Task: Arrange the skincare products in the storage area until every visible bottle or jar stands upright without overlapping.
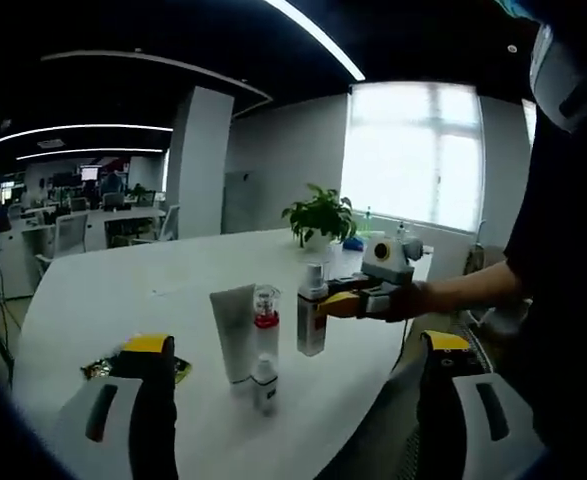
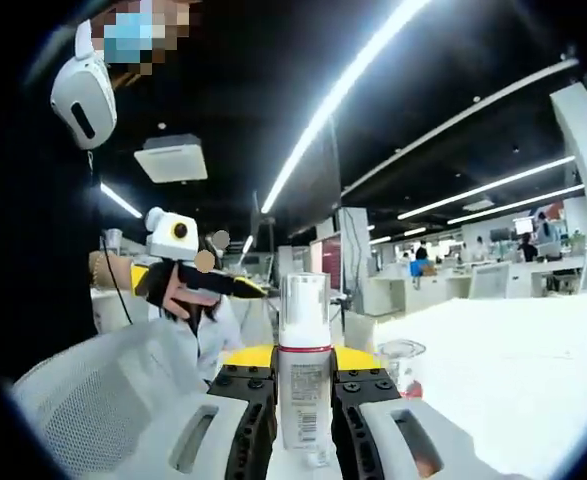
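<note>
1. In the right gripper view the right gripper (image 2: pixel 304 420) has its jaws closed onto a tall pump bottle (image 2: pixel 304 385) at bottom centre, pinching its body on both sides. In the left gripper view that same bottle (image 1: pixel 311 315) stands upright just right of centre on the white table (image 1: pixel 123 300), with the right gripper (image 1: pixel 345 300) coming in from the right edge.

2. The left gripper (image 1: pixel 293 410) sits at the bottom of the left gripper view with its jaws spread wide and nothing between them.

3. The other products cluster at centre of the left gripper view: a white tube (image 1: pixel 235 330) standing on its cap, a clear bottle with a red band (image 1: pixel 266 325) and a small white bottle (image 1: pixel 264 383) in front. They stand close together, some perhaps touching.

4. Risk: the pump bottle is narrow and tall. I judge that letting go while it leans would tip it into the red-banded bottle just beside it, and the whole cluster could topple.

5. Risk: the tube looks least steady; a nudge from a withdrawing jaw could knock it over.

6. A crumpled gold wrapper (image 1: pixel 98 368) lies at lower left, apart from the products.

7. Writing: the pump bottle carries a printed label, but it is too small and blurred to read. No brand is legible anywhere.
</note>
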Motion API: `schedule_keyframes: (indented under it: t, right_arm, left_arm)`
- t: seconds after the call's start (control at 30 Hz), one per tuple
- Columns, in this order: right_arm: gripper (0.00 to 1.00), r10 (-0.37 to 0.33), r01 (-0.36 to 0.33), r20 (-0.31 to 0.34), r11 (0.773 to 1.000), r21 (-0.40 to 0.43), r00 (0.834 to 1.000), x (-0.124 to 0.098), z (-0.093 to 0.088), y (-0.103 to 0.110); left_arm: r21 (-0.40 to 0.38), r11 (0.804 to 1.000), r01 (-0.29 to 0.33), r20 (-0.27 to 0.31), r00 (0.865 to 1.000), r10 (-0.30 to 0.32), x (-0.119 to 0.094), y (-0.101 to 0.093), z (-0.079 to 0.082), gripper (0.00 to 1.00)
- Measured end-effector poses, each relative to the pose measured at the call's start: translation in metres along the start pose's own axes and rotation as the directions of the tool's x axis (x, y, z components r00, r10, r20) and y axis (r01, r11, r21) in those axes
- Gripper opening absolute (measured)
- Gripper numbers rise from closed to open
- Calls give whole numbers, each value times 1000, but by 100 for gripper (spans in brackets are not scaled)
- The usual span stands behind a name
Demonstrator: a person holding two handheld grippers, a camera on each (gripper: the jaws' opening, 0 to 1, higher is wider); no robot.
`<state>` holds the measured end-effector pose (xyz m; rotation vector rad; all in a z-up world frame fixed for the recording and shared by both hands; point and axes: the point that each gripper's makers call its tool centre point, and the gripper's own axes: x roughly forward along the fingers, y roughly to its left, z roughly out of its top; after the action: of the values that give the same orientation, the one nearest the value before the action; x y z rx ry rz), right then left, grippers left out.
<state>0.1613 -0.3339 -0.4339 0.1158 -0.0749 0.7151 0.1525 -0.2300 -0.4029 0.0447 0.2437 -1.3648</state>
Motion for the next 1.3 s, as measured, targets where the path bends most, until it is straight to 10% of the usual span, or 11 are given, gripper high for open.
schedule_keyframes:
  t: [0.73, 1.3]
  right_arm:
    - [9, 69, -69, -75, 998, -8, 995, 13, -82, -15]
    - [9, 77, -79, -107, 997, -16, 991, 12, -102, -18]
  left_arm:
    - [4, 1000, 8, -56, 998, -8, 15, 8, -34, 89]
    - [0, 1000, 24, -94, 995, -23, 16, 9, -48, 87]
